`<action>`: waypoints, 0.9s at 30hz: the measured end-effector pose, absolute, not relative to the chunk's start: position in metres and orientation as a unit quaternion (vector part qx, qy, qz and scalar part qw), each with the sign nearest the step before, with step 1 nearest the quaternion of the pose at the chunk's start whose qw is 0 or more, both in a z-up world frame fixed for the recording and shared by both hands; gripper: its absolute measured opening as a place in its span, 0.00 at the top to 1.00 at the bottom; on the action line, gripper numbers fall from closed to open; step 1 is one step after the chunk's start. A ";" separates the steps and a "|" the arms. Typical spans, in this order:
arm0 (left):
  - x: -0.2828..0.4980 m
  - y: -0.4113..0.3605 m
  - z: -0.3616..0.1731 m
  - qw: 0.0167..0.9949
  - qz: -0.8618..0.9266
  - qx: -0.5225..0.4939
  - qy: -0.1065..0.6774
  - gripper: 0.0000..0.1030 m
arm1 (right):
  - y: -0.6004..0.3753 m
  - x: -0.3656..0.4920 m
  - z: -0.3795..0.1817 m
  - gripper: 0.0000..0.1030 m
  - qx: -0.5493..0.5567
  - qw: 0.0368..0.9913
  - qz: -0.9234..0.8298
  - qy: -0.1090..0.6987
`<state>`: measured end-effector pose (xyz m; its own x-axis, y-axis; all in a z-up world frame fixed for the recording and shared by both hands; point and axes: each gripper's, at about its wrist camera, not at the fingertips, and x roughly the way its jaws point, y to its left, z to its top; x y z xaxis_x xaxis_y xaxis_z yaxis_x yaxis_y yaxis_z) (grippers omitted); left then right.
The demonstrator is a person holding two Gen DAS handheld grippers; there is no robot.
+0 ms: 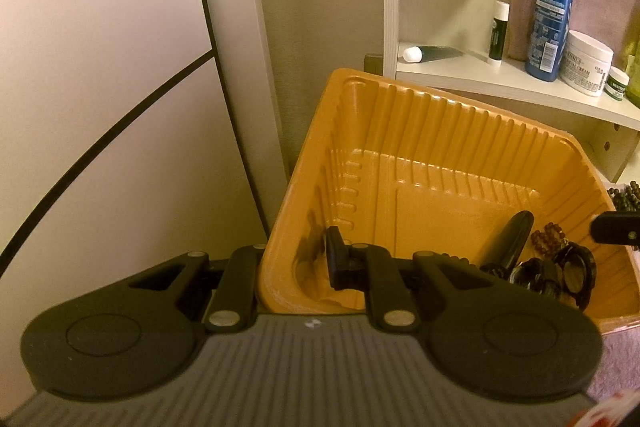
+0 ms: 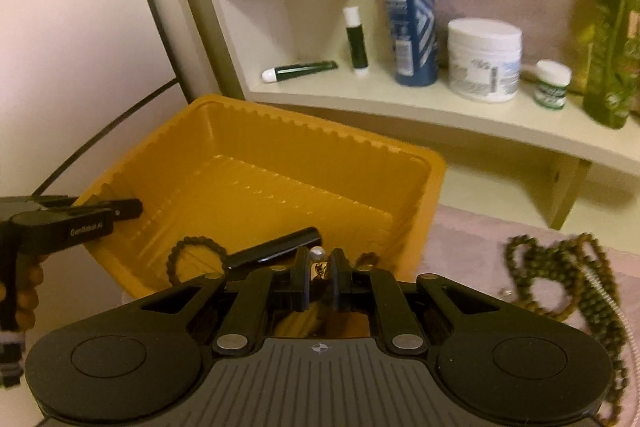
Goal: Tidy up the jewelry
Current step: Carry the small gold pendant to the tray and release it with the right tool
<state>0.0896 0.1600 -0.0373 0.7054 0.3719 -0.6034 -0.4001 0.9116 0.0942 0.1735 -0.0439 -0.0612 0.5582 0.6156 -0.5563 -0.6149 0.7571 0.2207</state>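
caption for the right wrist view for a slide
Right gripper pinches a pearl piece over the yellow tray.

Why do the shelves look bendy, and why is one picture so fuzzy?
Both views come through a fisheye lens, so the straight shelf curves. The right wrist view is smeared, likely by motion: the blue bottle and green beads look soft, though the orange tray is clearer. The left wrist view is sharper; its tray ridges show crisply. The light is dim and yellowish in both.
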 end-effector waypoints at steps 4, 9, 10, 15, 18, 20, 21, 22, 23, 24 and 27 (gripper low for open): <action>0.090 0.161 -0.038 0.923 0.207 -0.021 0.323 0.86 | -0.025 0.175 -0.065 0.90 -0.002 0.884 0.340 0.321; 0.092 0.162 -0.038 0.923 0.205 -0.021 0.324 0.86 | -0.008 0.177 -0.072 0.90 -0.010 0.885 0.330 0.327; 0.092 0.162 -0.038 0.923 0.204 -0.021 0.325 0.86 | -0.007 0.177 -0.072 0.90 -0.011 0.885 0.328 0.330; 0.092 0.162 -0.038 0.924 0.204 -0.021 0.324 0.86 | -0.001 0.179 -0.075 0.90 -0.012 0.888 0.323 0.328; 0.092 0.161 -0.038 0.924 0.204 -0.021 0.324 0.86 | 0.002 0.178 -0.074 0.89 -0.018 0.887 0.326 0.327; 0.092 0.162 -0.039 0.924 0.204 -0.020 0.324 0.86 | 0.003 0.178 -0.073 0.86 -0.021 0.886 0.330 0.326; 0.092 0.162 -0.039 0.924 0.204 -0.020 0.324 0.86 | 0.003 0.177 -0.072 0.81 -0.020 0.886 0.331 0.325; 0.092 0.161 -0.039 0.923 0.204 -0.020 0.324 0.86 | 0.003 0.177 -0.071 0.77 -0.019 0.886 0.331 0.323; 0.092 0.161 -0.038 0.924 0.204 -0.019 0.324 0.86 | 0.002 0.176 -0.070 0.69 -0.019 0.887 0.331 0.320; 0.092 0.160 -0.038 0.924 0.204 -0.018 0.324 0.86 | 0.001 0.174 -0.069 0.65 -0.018 0.889 0.330 0.316; 0.091 0.160 -0.038 0.924 0.205 -0.018 0.324 0.86 | -0.006 0.170 -0.062 0.64 -0.013 0.892 0.336 0.303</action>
<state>0.0911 0.1600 -0.0382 0.7066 0.3664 -0.6053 -0.3894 0.9157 0.0998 0.1696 -0.0058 -0.0616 0.5911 0.5909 -0.5491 -0.6062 0.7745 0.1808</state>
